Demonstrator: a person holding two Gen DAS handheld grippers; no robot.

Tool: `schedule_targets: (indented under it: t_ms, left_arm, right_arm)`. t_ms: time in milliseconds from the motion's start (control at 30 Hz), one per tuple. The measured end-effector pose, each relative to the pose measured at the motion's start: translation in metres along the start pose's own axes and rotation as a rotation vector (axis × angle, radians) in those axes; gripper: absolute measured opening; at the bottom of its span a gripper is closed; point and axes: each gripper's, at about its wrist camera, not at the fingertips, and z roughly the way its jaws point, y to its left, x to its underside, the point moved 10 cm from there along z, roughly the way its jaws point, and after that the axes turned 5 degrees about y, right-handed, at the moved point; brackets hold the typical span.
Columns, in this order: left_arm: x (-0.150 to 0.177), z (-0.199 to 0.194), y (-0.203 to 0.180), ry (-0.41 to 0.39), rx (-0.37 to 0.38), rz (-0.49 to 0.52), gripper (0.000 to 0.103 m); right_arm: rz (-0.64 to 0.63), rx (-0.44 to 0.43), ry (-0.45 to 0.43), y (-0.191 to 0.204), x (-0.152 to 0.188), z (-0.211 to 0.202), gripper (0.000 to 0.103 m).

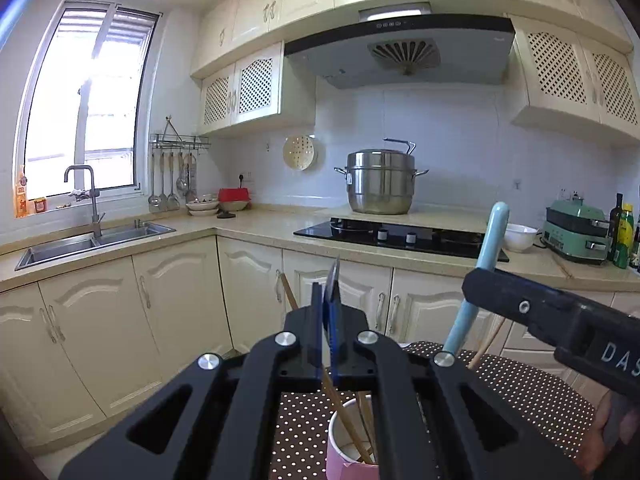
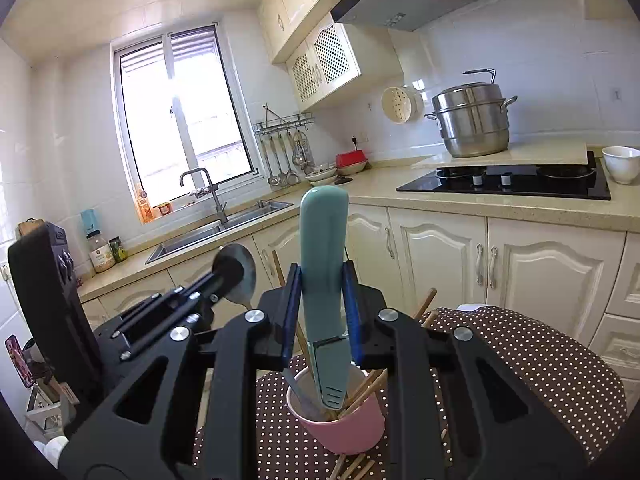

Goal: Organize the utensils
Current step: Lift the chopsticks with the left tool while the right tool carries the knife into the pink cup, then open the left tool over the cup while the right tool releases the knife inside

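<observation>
Left wrist view: left tongs (image 1: pixel 329 300) were clenched on a spoon (image 1: pixel 333 278), seen edge-on as a thin metal sliver between the blue pads. Below the tongs sat a pink cup (image 1: pixel 340 458) on a dotted cloth (image 1: pixel 532 392), with wooden chopsticks (image 1: pixel 347 420) leaning inside it. One chopstick end stuck up left of the tongs. To the right, the right tongs (image 1: pixel 478 276) gripped a pale blue knife (image 1: pixel 486 256) by its handle, handle end up, tilted. A hand (image 1: pixel 600 436) showed at the lower right edge. Behind: bench (image 1: pixel 256 224) with sink (image 1: pixel 96 242), hob (image 1: pixel 400 236), steel pot (image 1: pixel 380 182), white bowl (image 1: pixel 519 237), green cooker (image 1: pixel 576 232).

Right wrist view: right tongs (image 2: pixel 322 304) were clenched on the knife (image 2: pixel 323 264), both pads touching its handle. Knife stood near upright, blade end down inside the cup (image 2: pixel 344 428), blade tip below the rim. Chopsticks (image 2: pixel 366 390) leaned against the cup's right side; more lay on the cloth (image 2: pixel 540 368) beside the cup base. At left, the left tongs (image 2: pixel 230 270) held the spoon (image 2: pixel 242 276), bowl end up, above and left of the cup, apart from it. Cannot tell if a dark utensil at the cup's left wall was a second knife. Bench (image 2: pixel 440 202), sink (image 2: pixel 224 228), hob (image 2: pixel 508 184), pot (image 2: pixel 472 120) behind.
</observation>
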Motion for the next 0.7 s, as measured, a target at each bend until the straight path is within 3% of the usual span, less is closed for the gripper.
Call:
schedule_targets:
  t_ms: [167, 200, 233, 300, 400, 700]
  left_arm:
    - [0.017, 0.006, 0.001, 0.04, 0.017, -0.009, 0.006]
    - [0.02, 0.006, 0.001, 0.048, 0.02, -0.012, 0.01]
    - [0.022, 0.006, 0.002, 0.052, 0.023, -0.018, 0.025]
    - [0.023, 0.003, 0.006, 0.045, 0.018, -0.032, 0.044]
    - [0.025, -0.005, 0.01, 0.043, 0.015, -0.048, 0.056]
    - [0.036, -0.02, 0.028, 0.07, -0.011, -0.093, 0.068]
  right_arm:
    - [-0.001, -0.005, 0.037, 0.002, 0.015, 0.008, 0.021]
    - [0.002, -0.005, 0.044, 0.001, 0.018, 0.009, 0.021]
    - [0.001, -0.005, 0.05, 0.002, 0.02, 0.01, 0.021]
    - [-0.003, -0.002, 0.058, 0.003, 0.024, 0.011, 0.021]
    - [-0.003, 0.002, 0.066, 0.006, 0.029, 0.011, 0.021]
    - [-0.01, 0.039, 0.091, 0.007, 0.045, 0.013, 0.021]
